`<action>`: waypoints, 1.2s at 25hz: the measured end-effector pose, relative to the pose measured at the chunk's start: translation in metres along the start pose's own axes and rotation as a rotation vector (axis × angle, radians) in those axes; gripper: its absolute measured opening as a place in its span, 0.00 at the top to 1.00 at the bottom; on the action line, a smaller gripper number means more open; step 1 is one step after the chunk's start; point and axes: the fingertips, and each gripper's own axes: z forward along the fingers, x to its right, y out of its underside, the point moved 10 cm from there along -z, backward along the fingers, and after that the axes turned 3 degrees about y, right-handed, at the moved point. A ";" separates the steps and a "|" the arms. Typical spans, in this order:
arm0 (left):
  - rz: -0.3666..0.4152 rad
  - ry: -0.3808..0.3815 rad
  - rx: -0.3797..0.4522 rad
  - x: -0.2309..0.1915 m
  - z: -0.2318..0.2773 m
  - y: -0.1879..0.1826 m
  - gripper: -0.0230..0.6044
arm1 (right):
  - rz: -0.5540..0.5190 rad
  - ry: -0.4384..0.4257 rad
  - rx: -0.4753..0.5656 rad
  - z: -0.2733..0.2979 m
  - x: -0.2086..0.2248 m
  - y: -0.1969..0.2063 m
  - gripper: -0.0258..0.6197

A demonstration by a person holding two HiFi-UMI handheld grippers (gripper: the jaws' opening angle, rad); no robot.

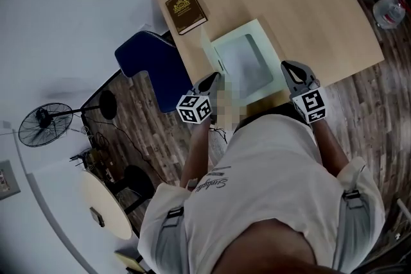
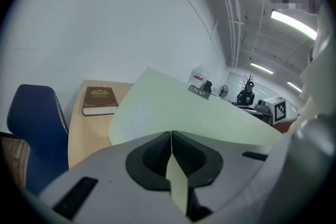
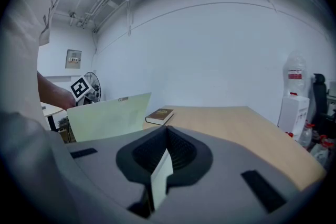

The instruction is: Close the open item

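This looks like an office workroom: a pale wooden table (image 1: 302, 3) fills the upper middle of the head view; a blue chair (image 1: 154, 70) and standing fan (image 1: 45, 125) sit at left on wood-pattern flooring (image 1: 379, 93). Strip lights (image 2: 294, 23) and exposed ceiling pipes (image 2: 231, 2) show at upper right in the left gripper view.

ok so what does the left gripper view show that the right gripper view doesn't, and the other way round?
Left gripper view only: the blue chair beside the wooden table, and lit ceiling strip lights.
Right gripper view only: a large bottle standing on a white box at the far right.
Both: the brown book lying on the table and the raised cover of the pale green folder. In each view, that gripper's own claw is shut on a folder edge: the left claw and the right claw.
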 end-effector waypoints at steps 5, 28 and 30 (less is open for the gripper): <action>0.009 0.020 -0.025 0.015 0.030 0.001 0.94 | 0.016 0.006 -0.011 -0.007 0.024 0.013 0.97; -0.006 0.028 -0.184 0.037 0.127 0.019 0.94 | 0.038 -0.082 -0.041 0.020 0.090 0.036 0.97; -0.002 0.031 -0.199 0.036 0.132 0.020 0.94 | 0.048 -0.080 -0.049 0.020 0.092 0.040 0.97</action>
